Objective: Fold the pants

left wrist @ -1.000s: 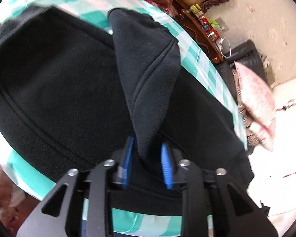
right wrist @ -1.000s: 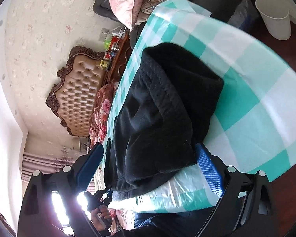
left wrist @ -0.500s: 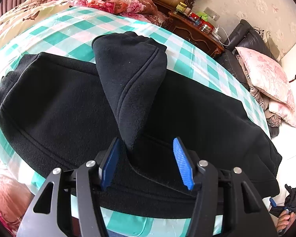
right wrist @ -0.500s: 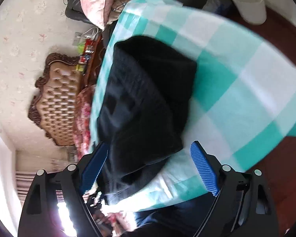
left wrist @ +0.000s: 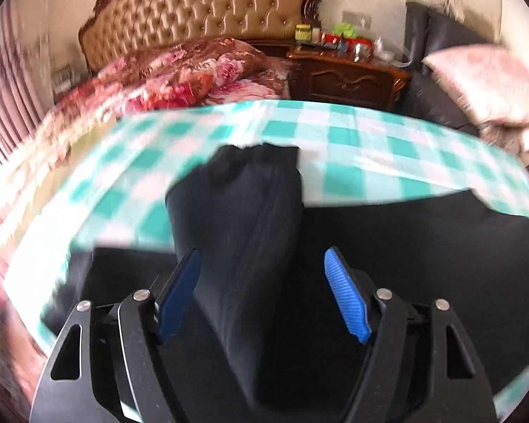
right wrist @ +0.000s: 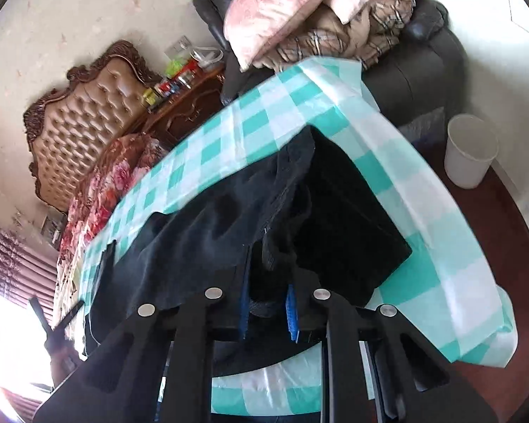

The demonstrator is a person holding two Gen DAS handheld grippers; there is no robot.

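Folding is only begun — our black pants [right wrist: 208, 232] sprawl along the table's [right wrist: 423, 190] near edge; right gripper [right wrist: 266, 303] pinches a fold, left gripper [left wrist: 261, 299] opens, seemingly letting go.

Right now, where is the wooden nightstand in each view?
Left wrist view: wooden nightstand at upper right of centre, right of the headboard.
Right wrist view: wooden nightstand at upper left, behind the checked tablecloth.
Shared landmark: tufted headboard.
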